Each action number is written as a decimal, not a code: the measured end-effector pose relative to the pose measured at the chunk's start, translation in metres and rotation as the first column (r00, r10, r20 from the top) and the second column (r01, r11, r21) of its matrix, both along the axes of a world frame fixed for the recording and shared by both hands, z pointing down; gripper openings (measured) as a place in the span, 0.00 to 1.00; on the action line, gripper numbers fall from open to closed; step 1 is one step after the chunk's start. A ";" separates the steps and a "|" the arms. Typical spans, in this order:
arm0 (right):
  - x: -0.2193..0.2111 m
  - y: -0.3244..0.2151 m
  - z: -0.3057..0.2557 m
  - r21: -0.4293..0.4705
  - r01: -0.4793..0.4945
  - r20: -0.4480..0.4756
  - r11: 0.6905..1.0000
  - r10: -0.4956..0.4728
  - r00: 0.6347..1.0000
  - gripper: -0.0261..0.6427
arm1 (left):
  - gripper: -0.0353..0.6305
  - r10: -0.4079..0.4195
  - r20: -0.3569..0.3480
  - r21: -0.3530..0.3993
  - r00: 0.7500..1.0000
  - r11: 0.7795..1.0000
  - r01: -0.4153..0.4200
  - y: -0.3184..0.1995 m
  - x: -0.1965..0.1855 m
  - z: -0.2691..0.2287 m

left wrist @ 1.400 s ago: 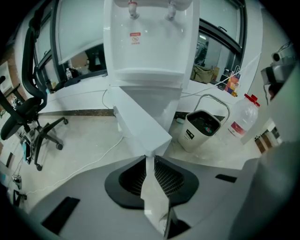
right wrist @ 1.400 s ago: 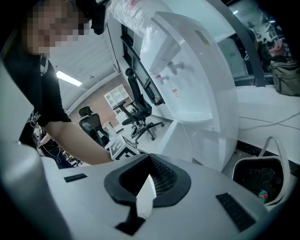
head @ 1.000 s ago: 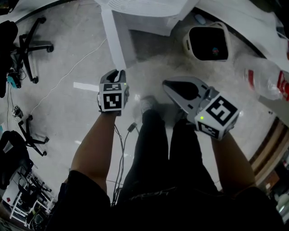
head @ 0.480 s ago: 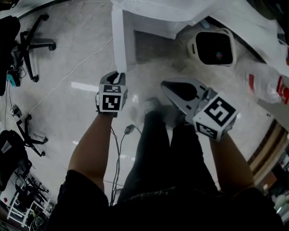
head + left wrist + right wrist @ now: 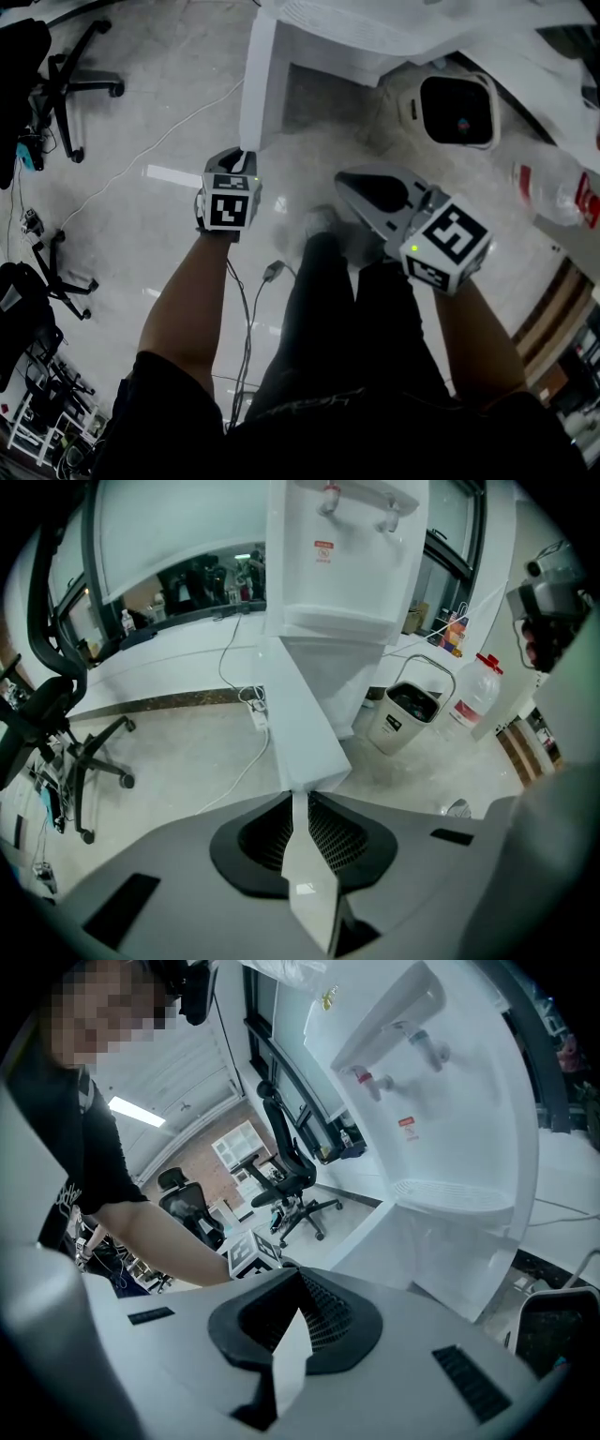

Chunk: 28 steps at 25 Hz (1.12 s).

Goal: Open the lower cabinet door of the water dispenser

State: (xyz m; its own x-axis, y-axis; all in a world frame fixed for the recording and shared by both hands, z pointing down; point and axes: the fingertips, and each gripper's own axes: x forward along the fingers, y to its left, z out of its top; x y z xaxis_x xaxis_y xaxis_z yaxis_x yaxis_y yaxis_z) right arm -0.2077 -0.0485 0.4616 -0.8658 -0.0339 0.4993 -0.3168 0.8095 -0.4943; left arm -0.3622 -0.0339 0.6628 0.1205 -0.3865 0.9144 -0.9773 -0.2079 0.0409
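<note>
While cabinet door (image 5: 302, 726) stands open, left tool (image 5: 298, 797) clamped on its edge, right tool (image 5: 296, 1324) closed

water dispenser (image 5: 347, 574) is seen white, with a small red label (image 5: 323, 550) and a red tap (image 5: 361, 1077). lower cabinet door (image 5: 302, 714) is white too. left gripper (image 5: 302, 803) and right gripper (image 5: 292, 1326) are shelled in grey, with black mesh hollows. marker cubes (image 5: 231, 210) are patterned in black-and-white squares, green light noted on the right one. floor (image 5: 141, 234) is pale grey, mottled. bin (image 5: 411, 103) white, black inside. bottle (image 5: 553, 178) clear, red label. office chair (image 5: 66, 84) black. trousers (image 5: 328, 319) black.
</note>
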 end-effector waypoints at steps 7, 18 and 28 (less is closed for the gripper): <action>-0.009 0.001 0.005 -0.008 0.016 -0.005 1.000 -0.016 1.000 0.06 | 0.13 0.020 0.030 -0.002 0.999 1.000 -0.020 -0.001 -0.020 0.000; -0.026 0.001 0.006 -0.023 0.033 -0.014 0.999 -0.033 0.999 0.06 | 0.11 -0.023 0.077 0.000 0.997 1.000 0.023 -0.009 -0.059 -0.003; -0.033 -0.002 0.015 -0.028 0.035 -0.022 0.999 -0.036 0.999 0.06 | 0.08 -0.086 0.107 0.020 0.991 0.996 0.085 -0.015 -0.089 -0.001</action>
